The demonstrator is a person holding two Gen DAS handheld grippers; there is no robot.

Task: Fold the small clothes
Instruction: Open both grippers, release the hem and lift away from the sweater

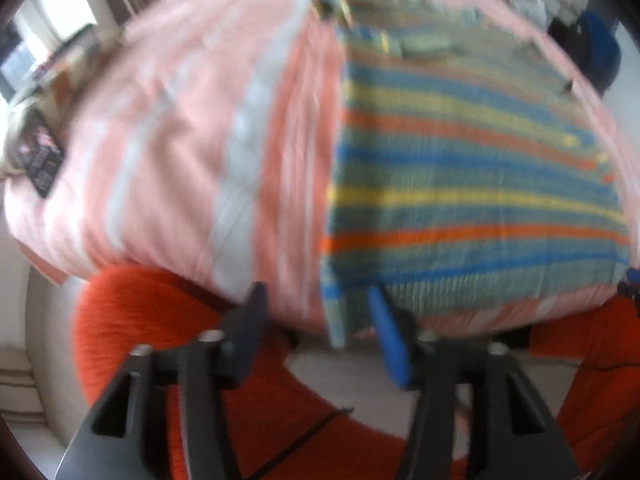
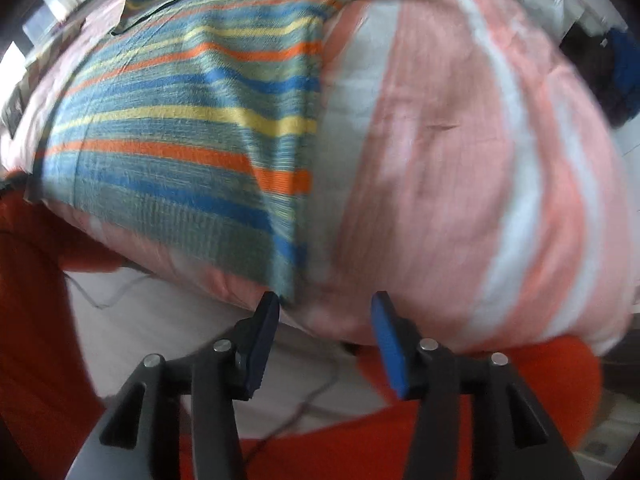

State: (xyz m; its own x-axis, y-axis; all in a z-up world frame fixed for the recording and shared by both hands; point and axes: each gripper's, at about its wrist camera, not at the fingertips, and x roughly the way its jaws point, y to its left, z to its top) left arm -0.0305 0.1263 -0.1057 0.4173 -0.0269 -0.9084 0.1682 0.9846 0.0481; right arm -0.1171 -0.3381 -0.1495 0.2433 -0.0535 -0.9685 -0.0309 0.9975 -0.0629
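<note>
Your left gripper (image 1: 316, 312) has its jaws spread wide with nothing between them, poised at the near edge of the bed (image 1: 180, 140), its blue-padded finger just beside the near left corner of the striped garment (image 1: 460, 184). Your right gripper (image 2: 326, 312) is likewise spread and empty, its dark finger close to the garment's (image 2: 180, 140) near right corner, though blur hides whether it touches. The garment, banded in blue, yellow, orange and grey-green, lies flat on the pink-and-white striped bedcover (image 2: 460, 160), reaching from the near edge toward the far side. Orange trousers (image 1: 132, 320) show below the bed's near edge.
</note>
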